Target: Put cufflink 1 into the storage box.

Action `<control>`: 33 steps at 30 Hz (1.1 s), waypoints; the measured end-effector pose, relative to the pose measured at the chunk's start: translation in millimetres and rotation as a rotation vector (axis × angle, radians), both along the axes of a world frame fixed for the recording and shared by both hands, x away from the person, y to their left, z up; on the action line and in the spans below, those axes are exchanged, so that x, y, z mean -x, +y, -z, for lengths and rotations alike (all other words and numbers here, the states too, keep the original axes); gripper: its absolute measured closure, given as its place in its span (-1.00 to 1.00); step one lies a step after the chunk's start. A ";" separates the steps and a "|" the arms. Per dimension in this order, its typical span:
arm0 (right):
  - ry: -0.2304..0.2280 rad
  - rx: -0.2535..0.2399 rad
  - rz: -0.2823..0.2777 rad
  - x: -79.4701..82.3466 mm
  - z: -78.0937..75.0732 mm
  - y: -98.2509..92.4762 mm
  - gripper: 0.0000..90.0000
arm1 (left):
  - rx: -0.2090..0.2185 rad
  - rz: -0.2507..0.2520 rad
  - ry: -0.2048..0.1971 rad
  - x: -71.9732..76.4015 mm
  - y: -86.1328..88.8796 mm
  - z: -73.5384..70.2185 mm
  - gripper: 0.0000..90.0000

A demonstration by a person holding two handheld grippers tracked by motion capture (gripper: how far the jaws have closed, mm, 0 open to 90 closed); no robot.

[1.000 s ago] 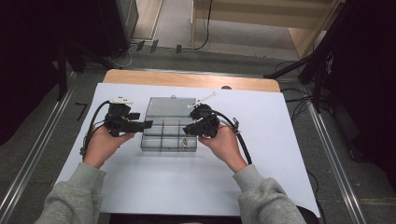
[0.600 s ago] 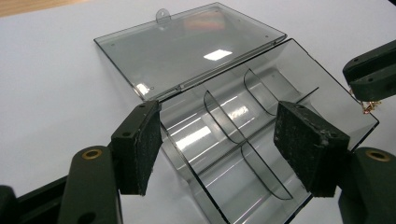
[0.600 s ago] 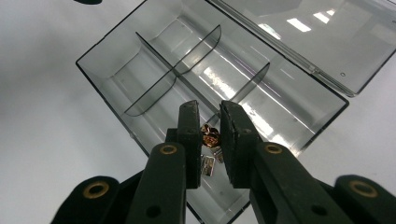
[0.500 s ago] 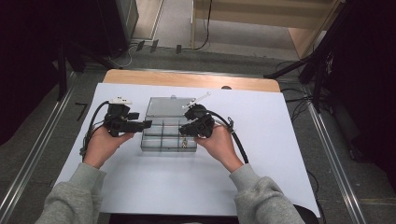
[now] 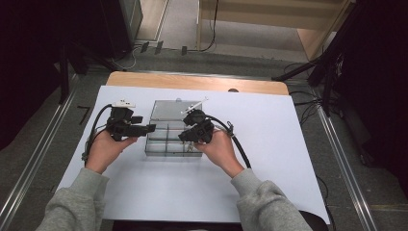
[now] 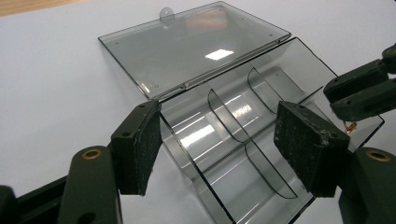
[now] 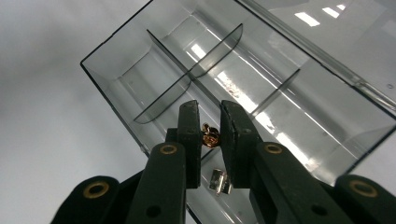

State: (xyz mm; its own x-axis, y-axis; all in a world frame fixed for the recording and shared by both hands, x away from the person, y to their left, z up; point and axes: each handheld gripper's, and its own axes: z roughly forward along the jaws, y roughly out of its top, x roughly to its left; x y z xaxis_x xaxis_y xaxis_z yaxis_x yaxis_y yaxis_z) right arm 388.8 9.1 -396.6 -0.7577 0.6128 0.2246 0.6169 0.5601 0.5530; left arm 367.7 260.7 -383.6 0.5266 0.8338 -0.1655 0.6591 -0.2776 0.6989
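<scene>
Overhead light, even on the white desk [image 5: 288, 144]; surroundings fall into deep shadow. Soft shadows under the forearms. Ceiling-lamp glare on the clear box [image 6: 219, 53], its lid and floor. High view soft, grainy; nearest gripper parts slightly blurred.

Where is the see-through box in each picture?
High view: the clear box sits mid-table between both grippers.
Left gripper view: it runs from the middle to the right edge.
Right gripper view: it spreads across the upper middle.
Shared landmark: its open lid.
</scene>
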 end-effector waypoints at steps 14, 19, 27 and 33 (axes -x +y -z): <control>0.016 0.023 -0.027 0.2 17.9 18.3 0.78 | 0.004 0.001 -0.001 -0.1 0.3 -0.1 -0.27; 0.016 0.031 -0.038 -0.1 22.7 21.8 0.78 | 0.003 0.001 0.000 0.0 0.1 -0.2 -0.27; 0.027 0.041 -0.040 0.5 31.1 27.0 0.78 | 0.001 0.002 0.002 -0.1 0.4 0.2 -0.27; 0.034 0.056 -0.046 1.9 35.8 30.8 0.77 | 0.002 0.003 0.002 -0.1 0.1 0.1 -0.27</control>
State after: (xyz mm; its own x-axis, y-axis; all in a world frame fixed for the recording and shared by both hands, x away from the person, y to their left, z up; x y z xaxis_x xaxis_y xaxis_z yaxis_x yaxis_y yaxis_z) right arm 386.9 39.9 -432.4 -0.7778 0.5897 0.2174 0.6077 0.6177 0.4992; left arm 367.8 260.8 -383.7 0.5290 0.8319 -0.1679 0.6595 -0.2785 0.6982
